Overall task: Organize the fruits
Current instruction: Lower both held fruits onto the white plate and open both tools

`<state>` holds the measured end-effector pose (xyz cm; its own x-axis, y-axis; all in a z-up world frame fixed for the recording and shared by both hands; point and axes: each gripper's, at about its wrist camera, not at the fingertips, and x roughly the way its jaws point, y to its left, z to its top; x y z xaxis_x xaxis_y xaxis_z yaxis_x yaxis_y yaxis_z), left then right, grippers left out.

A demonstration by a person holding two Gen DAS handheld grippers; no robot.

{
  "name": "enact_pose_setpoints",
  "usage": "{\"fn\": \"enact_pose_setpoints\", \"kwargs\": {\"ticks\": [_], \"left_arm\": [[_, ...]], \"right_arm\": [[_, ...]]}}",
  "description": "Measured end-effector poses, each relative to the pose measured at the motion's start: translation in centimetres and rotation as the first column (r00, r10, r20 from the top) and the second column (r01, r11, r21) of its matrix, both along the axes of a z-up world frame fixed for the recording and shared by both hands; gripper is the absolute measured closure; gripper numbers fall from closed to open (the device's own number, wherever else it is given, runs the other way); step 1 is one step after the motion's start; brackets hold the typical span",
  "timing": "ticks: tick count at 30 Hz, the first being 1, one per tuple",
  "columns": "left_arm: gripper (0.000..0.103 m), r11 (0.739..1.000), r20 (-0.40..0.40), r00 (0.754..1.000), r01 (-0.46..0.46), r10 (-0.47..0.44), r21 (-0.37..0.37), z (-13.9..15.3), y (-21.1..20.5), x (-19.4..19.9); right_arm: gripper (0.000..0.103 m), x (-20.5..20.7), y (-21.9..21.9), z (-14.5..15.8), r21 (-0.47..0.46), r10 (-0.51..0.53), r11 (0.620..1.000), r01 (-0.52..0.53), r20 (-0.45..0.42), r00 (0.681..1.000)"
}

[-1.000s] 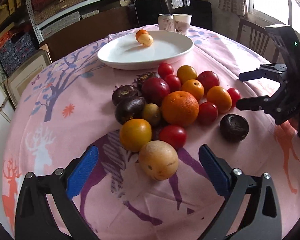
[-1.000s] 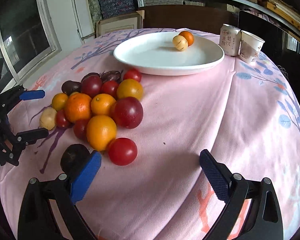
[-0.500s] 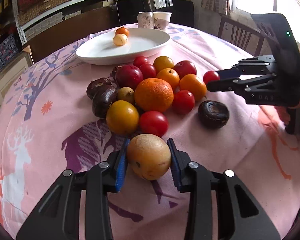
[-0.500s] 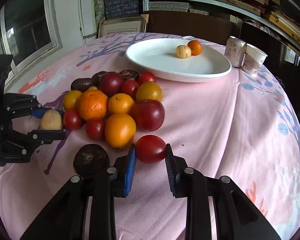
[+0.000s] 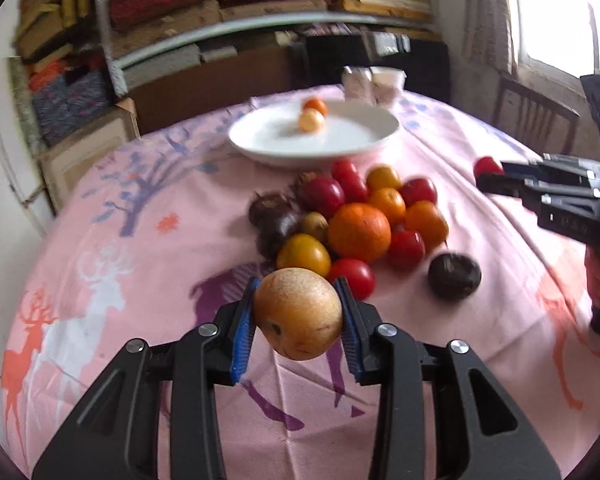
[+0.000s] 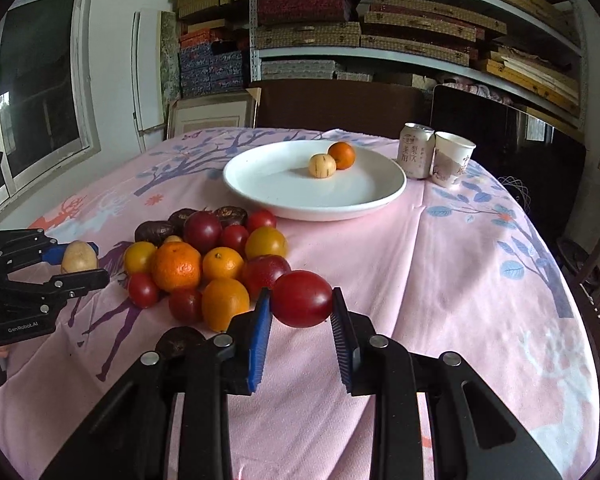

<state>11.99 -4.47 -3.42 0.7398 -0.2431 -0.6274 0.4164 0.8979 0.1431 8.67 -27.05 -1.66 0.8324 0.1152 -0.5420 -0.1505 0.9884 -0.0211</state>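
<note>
My left gripper [image 5: 298,314] is shut on a tan round fruit [image 5: 299,313] and holds it above the pink tablecloth. My right gripper [image 6: 301,300] is shut on a red tomato [image 6: 302,298], lifted off the cloth; it also shows in the left wrist view [image 5: 487,167]. A pile of fruits [image 6: 204,256] lies mid-table: oranges, red tomatoes, yellow ones, dark purple ones. A white plate [image 6: 360,200] at the far side holds a small orange [image 6: 341,155] and a pale fruit [image 6: 322,165]. The left gripper with its fruit shows at the left of the right wrist view [image 6: 78,258].
A drink can [image 6: 416,150] and a paper cup [image 6: 453,159] stand right of the plate. A lone dark fruit [image 5: 454,276] lies right of the pile. A wooden chair [image 5: 536,116] stands beyond the table; shelves with boxes fill the back wall.
Both grippers went from open to shut on their fruits, then lifted them off the cloth. The views have tilted up and risen.
</note>
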Motion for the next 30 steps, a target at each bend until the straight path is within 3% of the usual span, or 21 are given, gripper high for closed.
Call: {"fn": "enact_pose_setpoints", "kwargs": {"ticks": [2, 5, 7, 9, 12, 16, 19, 23, 30], "left_arm": [[0.067, 1.0, 0.08, 0.997, -0.011, 0.012, -0.003, 1.7, -0.2, -0.5], [0.067, 0.999, 0.105, 0.994, -0.033, 0.036, -0.032, 4.0, -0.8, 0.0], [0.066, 0.998, 0.163, 0.985, -0.055, 0.055, -0.006, 5.0, -1.7, 0.4], [0.066, 0.997, 0.212, 0.975, -0.07, 0.062, 0.027, 5.7, -2.8, 1.1], [0.066, 0.997, 0.19, 0.98, -0.071, 0.064, 0.029, 6.5, -3.9, 3.2], [0.066, 0.996, 0.207, 0.976, -0.071, 0.06, 0.047, 7.1, -5.6, 5.9], [0.067, 0.997, 0.202, 0.978, -0.07, 0.061, 0.037, 7.1, -7.2, 9.2], [0.067, 0.996, 0.201, 0.977, -0.081, 0.07, 0.046, 6.6, -9.3, 13.4], [0.066, 0.994, 0.132, 0.986, -0.105, 0.102, 0.022, 4.7, -9.9, 21.0]], "right_arm": [[0.073, -0.1, -0.5, 0.4, 0.032, -0.029, 0.999, 0.028, 0.017, 0.999], [0.073, 0.5, -1.4, 1.2, 0.101, -0.047, 0.994, 0.047, -0.002, 0.999], [0.073, 1.5, -1.9, 2.0, 0.096, -0.098, 0.99, 0.099, -0.017, 0.995], [0.073, 2.7, -2.8, 2.9, 0.151, -0.111, 0.982, 0.116, -0.038, 0.993], [0.073, 4.8, -3.8, 4.0, 0.204, -0.115, 0.971, 0.124, -0.055, 0.992], [0.073, 7.1, -3.6, 5.0, 0.115, -0.145, 0.983, 0.143, 0.007, 0.989], [0.073, 9.6, -3.5, 5.2, 0.098, -0.142, 0.985, 0.141, 0.008, 0.99], [0.073, 13.3, -3.5, 5.3, 0.111, -0.141, 0.984, 0.141, -0.014, 0.99], [0.073, 18.5, -2.8, 4.5, 0.13, -0.134, 0.983, 0.132, 0.004, 0.991]]}}
